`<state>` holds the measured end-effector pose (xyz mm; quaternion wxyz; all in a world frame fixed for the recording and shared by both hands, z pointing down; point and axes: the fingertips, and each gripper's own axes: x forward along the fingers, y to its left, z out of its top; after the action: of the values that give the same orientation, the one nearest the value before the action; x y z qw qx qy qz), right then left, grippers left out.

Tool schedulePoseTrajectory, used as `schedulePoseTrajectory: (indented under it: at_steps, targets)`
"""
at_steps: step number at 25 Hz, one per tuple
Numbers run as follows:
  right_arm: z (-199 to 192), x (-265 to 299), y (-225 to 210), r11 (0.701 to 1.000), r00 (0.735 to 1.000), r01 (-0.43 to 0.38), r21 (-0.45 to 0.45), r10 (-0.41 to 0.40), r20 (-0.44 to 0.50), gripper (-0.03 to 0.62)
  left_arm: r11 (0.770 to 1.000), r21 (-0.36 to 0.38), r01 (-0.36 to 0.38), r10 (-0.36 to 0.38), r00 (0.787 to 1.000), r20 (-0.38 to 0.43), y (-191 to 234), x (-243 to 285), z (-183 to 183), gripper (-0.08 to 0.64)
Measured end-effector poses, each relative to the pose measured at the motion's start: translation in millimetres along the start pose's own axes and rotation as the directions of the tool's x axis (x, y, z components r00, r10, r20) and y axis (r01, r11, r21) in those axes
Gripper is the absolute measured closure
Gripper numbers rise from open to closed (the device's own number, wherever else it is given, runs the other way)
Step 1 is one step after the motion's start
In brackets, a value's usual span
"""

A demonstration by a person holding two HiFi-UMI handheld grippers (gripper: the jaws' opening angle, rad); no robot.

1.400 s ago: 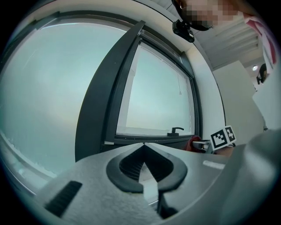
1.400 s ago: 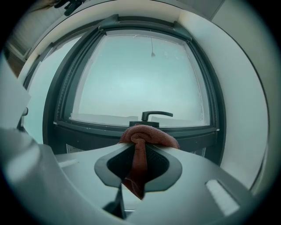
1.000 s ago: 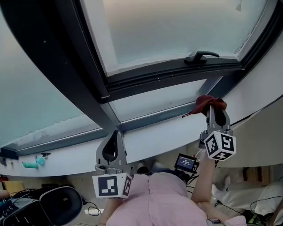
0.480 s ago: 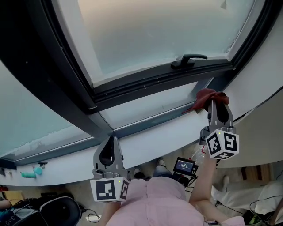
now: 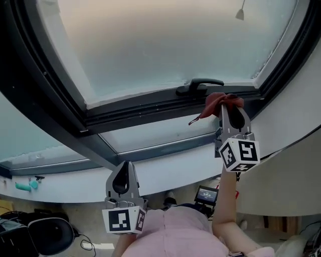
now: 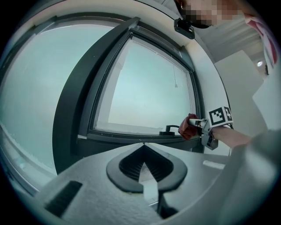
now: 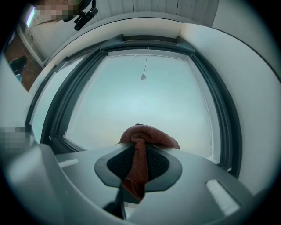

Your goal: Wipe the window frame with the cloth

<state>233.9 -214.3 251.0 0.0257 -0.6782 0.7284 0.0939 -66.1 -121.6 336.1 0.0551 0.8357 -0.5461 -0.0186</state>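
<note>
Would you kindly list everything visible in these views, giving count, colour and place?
window frame: one, dark grey, across the upper scene around pale panes
window handle: one, black, on the frame's lower rail
cloth: one, dark red, bunched beside the handle
cord pull: one, grey, hanging at top right
sill: one, white, curved band below the frame
screen device: one, black, low centre
teal items: seemingly two, far left below the sill
left gripper: one, grey, shut and empty, low left, off the frame
right gripper: one, grey, shut on the cloth
pink top: one, bottom centre
</note>
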Motion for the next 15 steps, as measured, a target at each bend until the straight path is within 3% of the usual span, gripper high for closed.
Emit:
schedulePoseTrajectory:
  at_steps: [9, 15]
  targets:
    - [-29, 54, 1, 0.974, 0.982, -0.186, -0.130, 0.182, -0.044, 0.523, 0.992, -0.003, -0.127, 0.127, 0.992, 0.014, -47, -5, -12, 0.563]
    - [-52, 79, 7, 0.965, 0.976, -0.208, -0.161, 0.193, -0.103, 0.525, 0.980, 0.005, -0.199, 0.199, 0.979, 0.036, -43, -13, -7, 0.563]
